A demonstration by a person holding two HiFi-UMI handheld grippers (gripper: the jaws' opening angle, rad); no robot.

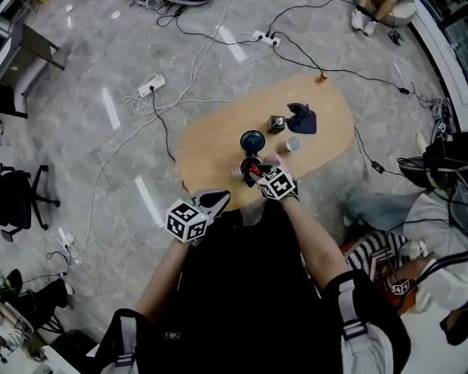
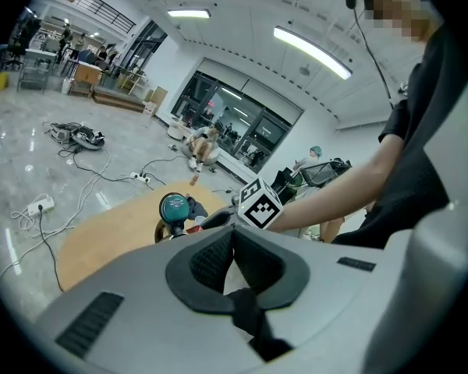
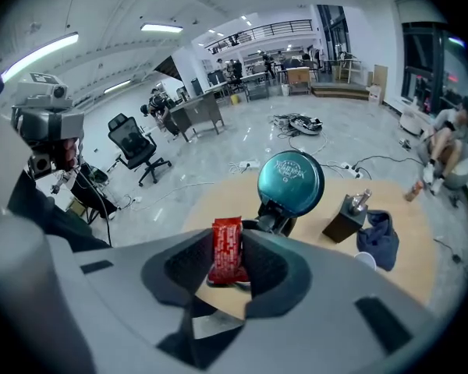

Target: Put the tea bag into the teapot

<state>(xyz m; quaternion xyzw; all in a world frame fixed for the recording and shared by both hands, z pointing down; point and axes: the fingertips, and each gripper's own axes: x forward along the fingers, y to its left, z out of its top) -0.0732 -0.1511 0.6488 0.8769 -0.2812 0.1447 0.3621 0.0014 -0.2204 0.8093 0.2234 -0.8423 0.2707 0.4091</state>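
On the oval wooden table [image 1: 210, 142] stands a dark teapot [image 3: 270, 223] with its round teal lid [image 3: 291, 181] tipped up open; the lid [image 1: 252, 140] shows in the head view too. My right gripper [image 3: 228, 259] hangs just over the teapot [image 1: 249, 164], shut on a red tea bag [image 3: 226, 249] that stands upright between its pads. The tea bag [image 1: 254, 170] appears as a red spot at the pot. My left gripper [image 1: 218, 200] hovers at the table's near edge, shut with nothing in it [image 2: 234, 236].
Behind the teapot are a small dark box [image 1: 277, 123], a blue cloth [image 1: 302, 118] and a white cup [image 1: 294, 144]. Cables and power strips [image 1: 150, 85] lie on the floor beyond the table. A seated person [image 1: 421, 240] is to the right, an office chair [image 1: 15, 197] to the left.
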